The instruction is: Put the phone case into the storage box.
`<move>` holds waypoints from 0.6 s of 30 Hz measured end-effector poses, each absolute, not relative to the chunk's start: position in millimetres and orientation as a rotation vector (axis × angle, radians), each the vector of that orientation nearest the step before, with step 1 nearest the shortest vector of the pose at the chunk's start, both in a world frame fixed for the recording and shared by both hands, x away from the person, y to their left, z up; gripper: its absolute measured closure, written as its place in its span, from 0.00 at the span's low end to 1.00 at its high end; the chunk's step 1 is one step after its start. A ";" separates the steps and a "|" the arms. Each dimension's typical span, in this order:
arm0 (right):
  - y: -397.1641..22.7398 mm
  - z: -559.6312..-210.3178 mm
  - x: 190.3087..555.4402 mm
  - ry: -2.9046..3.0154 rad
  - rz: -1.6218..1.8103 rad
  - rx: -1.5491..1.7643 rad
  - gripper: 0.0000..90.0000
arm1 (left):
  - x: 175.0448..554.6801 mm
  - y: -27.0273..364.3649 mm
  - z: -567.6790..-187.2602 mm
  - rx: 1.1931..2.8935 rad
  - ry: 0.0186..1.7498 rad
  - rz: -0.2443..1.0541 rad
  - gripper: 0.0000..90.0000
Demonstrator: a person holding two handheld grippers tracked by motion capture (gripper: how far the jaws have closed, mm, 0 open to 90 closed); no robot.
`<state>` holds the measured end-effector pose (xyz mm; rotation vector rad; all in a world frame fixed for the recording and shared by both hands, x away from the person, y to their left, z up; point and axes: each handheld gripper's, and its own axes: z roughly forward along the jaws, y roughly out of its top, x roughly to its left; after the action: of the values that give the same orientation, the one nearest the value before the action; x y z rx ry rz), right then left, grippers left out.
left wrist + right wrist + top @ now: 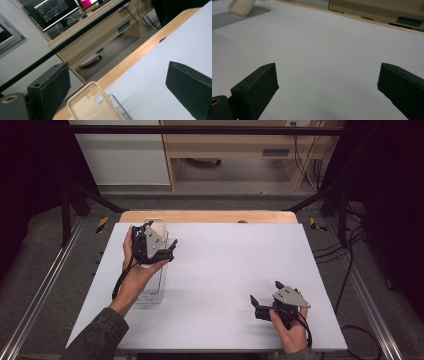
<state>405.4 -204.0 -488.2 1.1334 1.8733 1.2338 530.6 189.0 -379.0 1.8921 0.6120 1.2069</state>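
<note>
My left gripper [167, 251], jaws spread wide and holding nothing, hovers over a beige phone case [93, 106] in what seems a clear tray [152, 292] (far-left corner of the table [225, 270]). My right gripper [265, 300], also spread, rests near the front-right corner.

No legible text, label or number anywhere, the monitor [50, 12] screen content too blurred.

High view overhead facing forward, gripper views low, close, sharing white table [225, 270]
</note>
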 end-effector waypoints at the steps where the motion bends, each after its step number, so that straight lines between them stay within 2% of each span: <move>1: -203.7 -488.4 405.6 1.877 1.231 1.132 0.03 | 529.4 189.3 -379.0 1.890 0.609 1.207 0.06; 18: -201.3 -488.4 405.7 1.882 1.235 1.124 0.03 | 511.2 195.0 -375.7 1.860 0.598 1.174 0.05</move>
<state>405.7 -201.3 -488.4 1.1242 1.8823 1.2346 511.2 195.0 -375.7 1.8598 0.5978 1.1738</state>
